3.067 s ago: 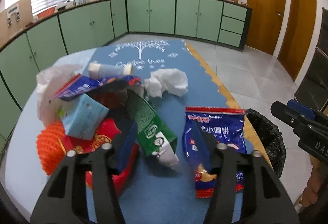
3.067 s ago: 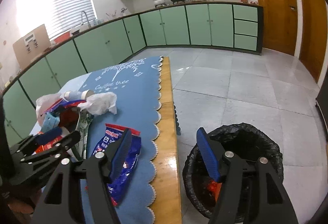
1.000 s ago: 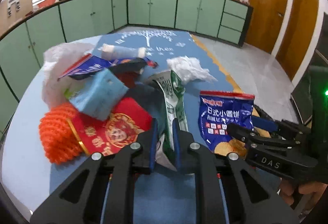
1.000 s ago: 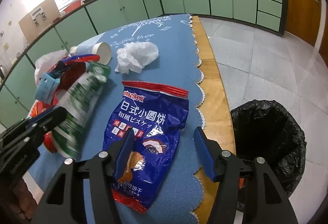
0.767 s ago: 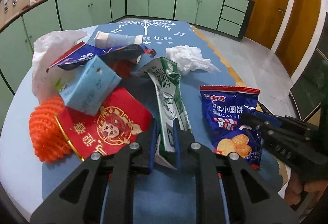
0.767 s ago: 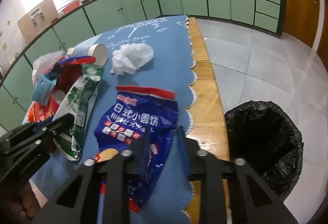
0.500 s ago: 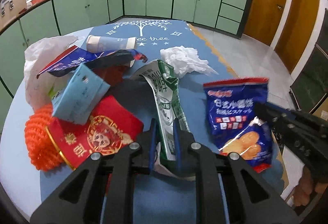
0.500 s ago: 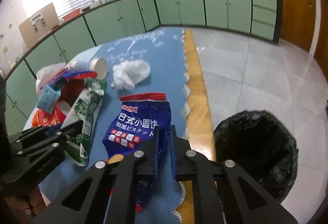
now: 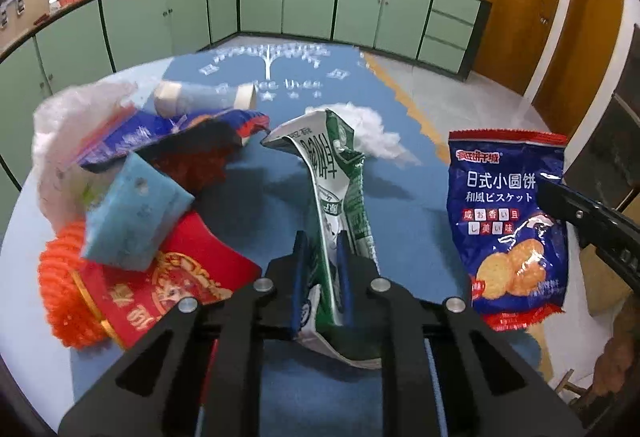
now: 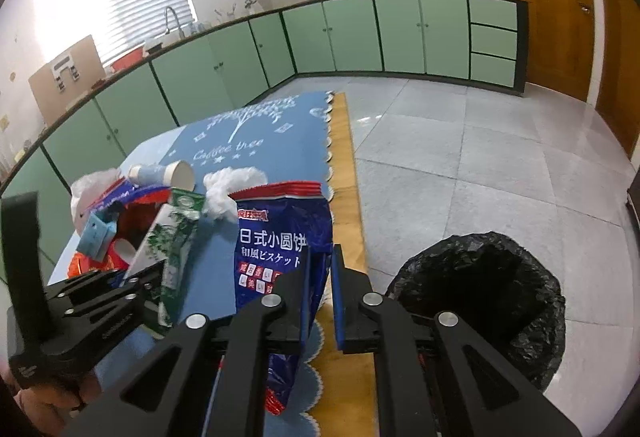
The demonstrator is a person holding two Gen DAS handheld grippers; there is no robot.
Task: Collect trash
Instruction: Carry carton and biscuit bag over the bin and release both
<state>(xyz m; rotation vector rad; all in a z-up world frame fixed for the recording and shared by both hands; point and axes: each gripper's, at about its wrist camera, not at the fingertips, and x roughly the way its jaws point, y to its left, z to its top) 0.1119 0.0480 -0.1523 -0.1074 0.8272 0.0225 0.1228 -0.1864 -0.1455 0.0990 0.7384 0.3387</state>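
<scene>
My left gripper (image 9: 320, 249) is shut on a flattened green and white milk carton (image 9: 334, 173), lifted off the blue tablecloth (image 9: 408, 237). My right gripper (image 10: 320, 261) is shut on a blue biscuit bag (image 10: 276, 237), held up above the table's right edge; the bag also shows in the left wrist view (image 9: 512, 221). The carton also shows in the right wrist view (image 10: 172, 237). A black-lined trash bin (image 10: 484, 293) stands on the floor to the right of the right gripper.
On the table's left lie a red packet (image 9: 160, 289), an orange mesh (image 9: 60, 289), a light blue box (image 9: 132, 213), a blue wrapper (image 9: 168, 133), a paper cup (image 9: 204, 97), a clear bag (image 9: 68, 125) and a white tissue (image 9: 376, 137). Green cabinets line the far wall.
Both grippers closed on their items and lifted them: the left raised the milk carton, the right raised the biscuit bag upright off the cloth.
</scene>
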